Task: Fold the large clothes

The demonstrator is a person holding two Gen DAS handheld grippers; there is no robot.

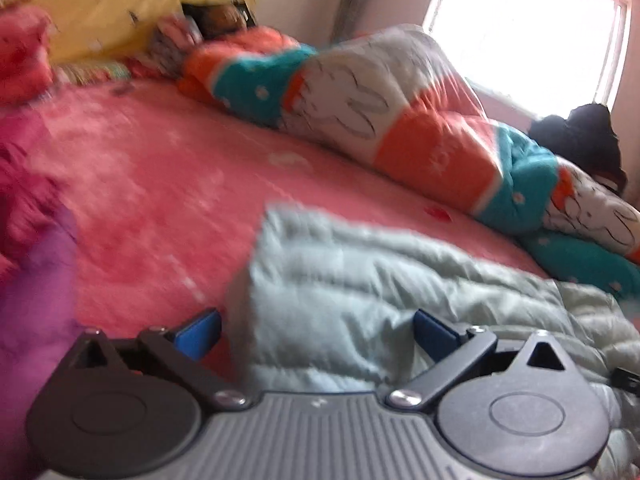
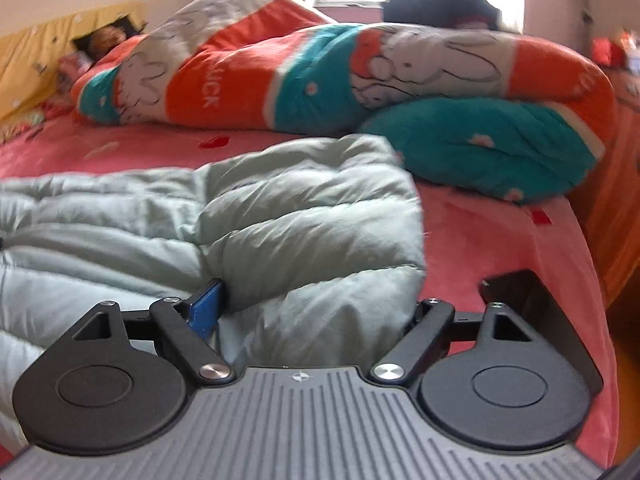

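Now both tools [image 1: 316,332] [image 2: 316,308] gape over the pale jacket [image 2: 256,216], bare pink bedsheet [image 1: 152,184] alongside.

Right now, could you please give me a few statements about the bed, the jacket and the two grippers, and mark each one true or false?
1. The pale green puffer jacket lies on a pink bedsheet. True.
2. The left gripper is clamped shut on the jacket. False: its jaws stand wide open, with jacket fabric between them.
3. A rolled quilt with a rabbit print lies beyond the jacket. True.
4. The right gripper is open. True.
5. The jacket hangs from a hook by the window. False: it lies on the bed.
6. The quilt is plain white. False: it is orange, teal and white.
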